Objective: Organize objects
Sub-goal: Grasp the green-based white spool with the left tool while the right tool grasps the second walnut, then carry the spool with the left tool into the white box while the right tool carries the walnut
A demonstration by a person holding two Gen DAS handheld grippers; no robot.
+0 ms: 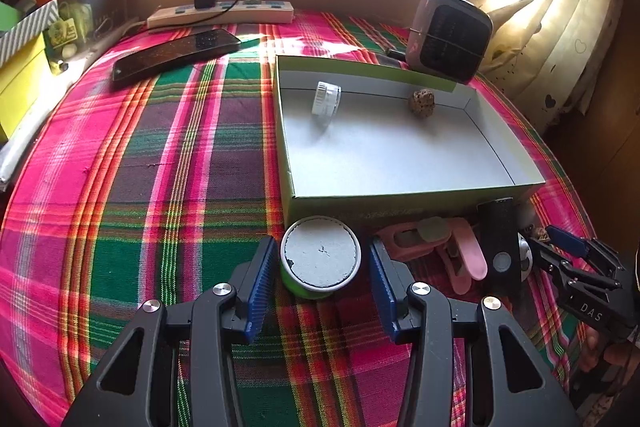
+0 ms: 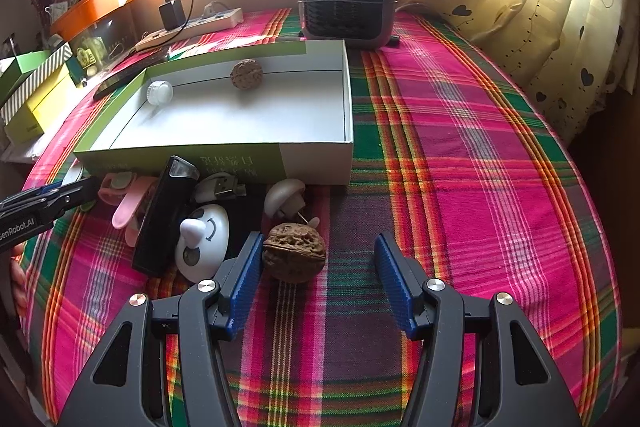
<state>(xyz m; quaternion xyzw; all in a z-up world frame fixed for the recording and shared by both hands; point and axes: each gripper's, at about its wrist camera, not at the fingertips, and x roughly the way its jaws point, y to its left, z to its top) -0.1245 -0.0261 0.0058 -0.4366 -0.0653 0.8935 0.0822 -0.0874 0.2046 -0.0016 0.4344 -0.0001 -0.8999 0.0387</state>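
Left tongs (image 1: pixel 322 269) gape around the green tub (image 1: pixel 320 261), ready to lift it into the box (image 1: pixel 400 193) just beyond; right tongs (image 2: pixel 318 261) spread wide, the walnut (image 2: pixel 294 253) against their left pad.

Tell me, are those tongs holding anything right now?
Nothing. The left tongs stand open around the green tub; the right tongs are open beside the walnut.

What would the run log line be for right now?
left gripper: open around green tub | right gripper: open beside walnut | box: holds small jar, another walnut
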